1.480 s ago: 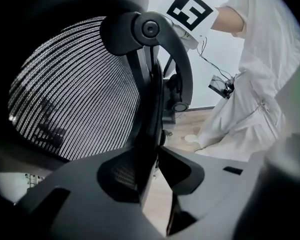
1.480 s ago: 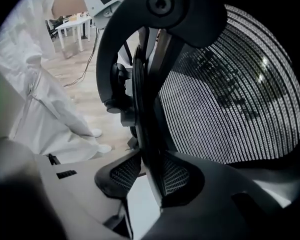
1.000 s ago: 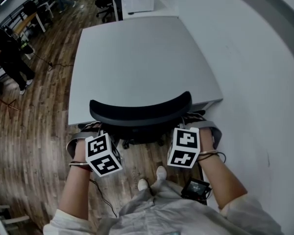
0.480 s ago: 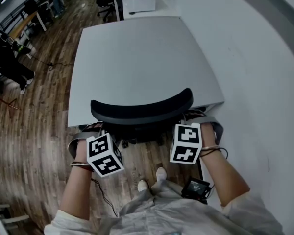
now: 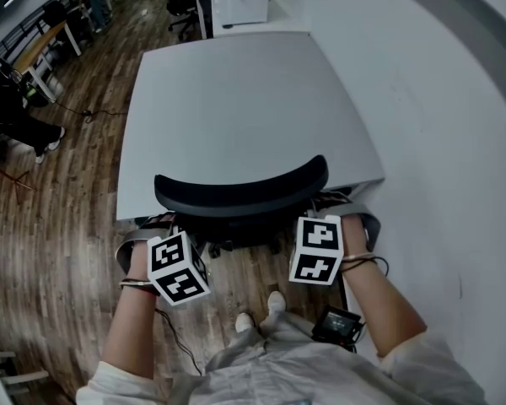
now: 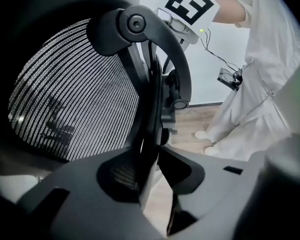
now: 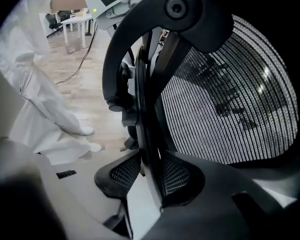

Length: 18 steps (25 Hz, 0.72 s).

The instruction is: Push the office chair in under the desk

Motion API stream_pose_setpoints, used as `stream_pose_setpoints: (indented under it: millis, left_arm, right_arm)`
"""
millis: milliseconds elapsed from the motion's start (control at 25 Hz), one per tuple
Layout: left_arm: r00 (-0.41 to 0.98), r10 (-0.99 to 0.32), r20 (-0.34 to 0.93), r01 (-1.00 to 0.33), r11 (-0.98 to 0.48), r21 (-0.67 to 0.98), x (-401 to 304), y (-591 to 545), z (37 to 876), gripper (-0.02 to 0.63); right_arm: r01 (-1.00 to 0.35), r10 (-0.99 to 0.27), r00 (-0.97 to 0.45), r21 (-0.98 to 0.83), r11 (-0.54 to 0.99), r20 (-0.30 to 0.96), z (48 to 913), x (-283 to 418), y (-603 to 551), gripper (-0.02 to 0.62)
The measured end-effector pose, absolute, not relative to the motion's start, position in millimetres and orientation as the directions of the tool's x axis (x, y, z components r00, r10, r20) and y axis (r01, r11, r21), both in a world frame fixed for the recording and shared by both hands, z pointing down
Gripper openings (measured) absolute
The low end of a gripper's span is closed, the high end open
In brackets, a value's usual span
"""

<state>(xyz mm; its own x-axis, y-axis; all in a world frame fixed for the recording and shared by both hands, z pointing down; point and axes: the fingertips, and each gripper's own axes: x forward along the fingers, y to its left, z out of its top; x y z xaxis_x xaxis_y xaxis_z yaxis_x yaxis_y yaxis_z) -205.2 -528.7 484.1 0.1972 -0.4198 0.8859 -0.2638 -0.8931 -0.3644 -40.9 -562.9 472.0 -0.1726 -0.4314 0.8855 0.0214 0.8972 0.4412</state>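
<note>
Clenched on the rear frame of the office chair (image 5: 240, 194): jaws of the left gripper (image 6: 147, 176) at its left side, jaws of the right gripper (image 7: 147, 173) at its right. Stood with the backrest at the near edge of the grey desk (image 5: 236, 91), beside a white wall (image 5: 438, 125).

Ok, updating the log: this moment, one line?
left hand-held gripper: shut on office chair | right hand-held gripper: same | backrest: at desk edge

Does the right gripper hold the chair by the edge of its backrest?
Yes, the right gripper is closed on the backrest, one jaw on each side of its thin edge.
</note>
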Motion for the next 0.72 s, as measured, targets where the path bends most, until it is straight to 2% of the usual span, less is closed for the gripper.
stream_pose_setpoints:
  millis: [360,560,720]
  left_arm:
    - [0.227,-0.502,0.834,-0.291,-0.853,-0.434,-203,-531,480,0.124]
    - [0.257,-0.582,0.771,-0.422,-0.786,-0.453,-200,-529,478,0.166]
    - [0.287,-0.682,0.672,-0.579,-0.683,-0.445,-199,-533,465,0.188]
  right_arm:
    - [0.002,-0.475,-0.237,0.490,0.872,0.847,474,-39,-563,0.152]
    - [-0.191,-0.452,-0.392,0.410,0.892,0.801,462,-42,-553,0.227]
    - [-0.369,-0.502,-0.540,0.346,0.862,0.675,434,-43,-548,0.227]
